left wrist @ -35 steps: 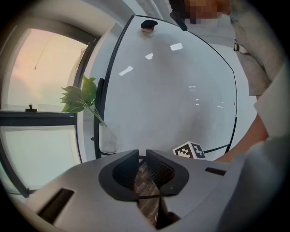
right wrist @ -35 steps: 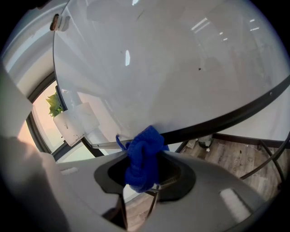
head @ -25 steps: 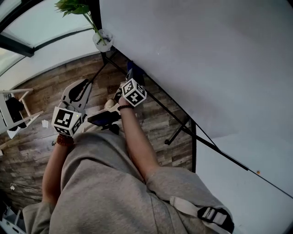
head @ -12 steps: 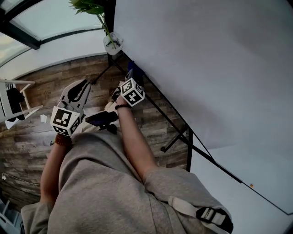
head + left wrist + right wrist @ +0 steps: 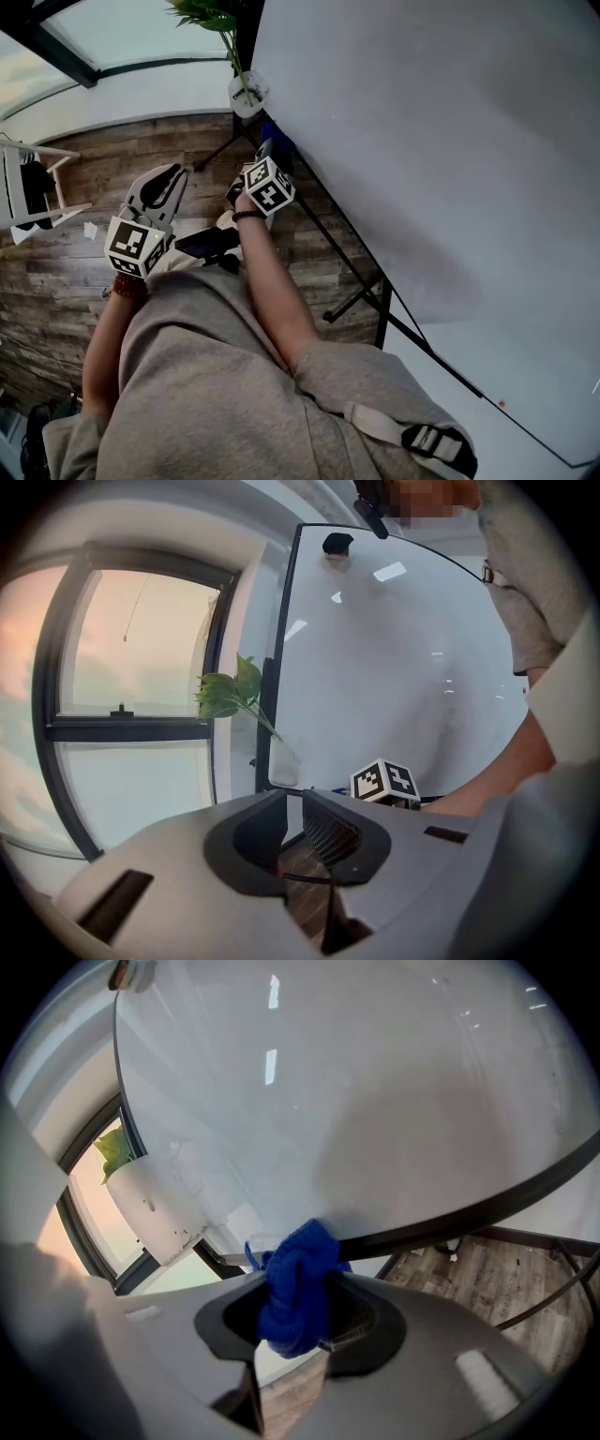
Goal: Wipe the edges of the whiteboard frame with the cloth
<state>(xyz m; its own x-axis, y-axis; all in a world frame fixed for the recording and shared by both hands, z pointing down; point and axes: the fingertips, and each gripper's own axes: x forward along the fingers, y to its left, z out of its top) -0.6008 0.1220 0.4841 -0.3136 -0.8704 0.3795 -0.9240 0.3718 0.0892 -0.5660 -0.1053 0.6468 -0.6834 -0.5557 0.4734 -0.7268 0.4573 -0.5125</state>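
While the head view has turned during the last 1 second, so that the large white whiteboard (image 5: 422, 141) and the small white vase with green leaves (image 5: 247, 94) slid toward the right of the frame, both grippers kept almost the same places in it. The right gripper (image 5: 302, 1290) remains clenched on the bunched blue cloth (image 5: 302, 1251), which stands out above the jaws at the centre of the right gripper view and seems to touch the thin black frame edge (image 5: 487, 1206) of the board. In my judgement the wipe is now at the end of the bottom edge, close to the corner, and 1 more edge upward would come next. The left gripper (image 5: 292, 803) hangs at the left centre of the head view, its jaws a little apart with nothing between them, only the brown wooden floor (image 5: 56, 272) behind. The vase stands just beside this corner, at the upper centre, and could be knocked. The black stand legs (image 5: 361, 295) cross under the edge, right of centre.
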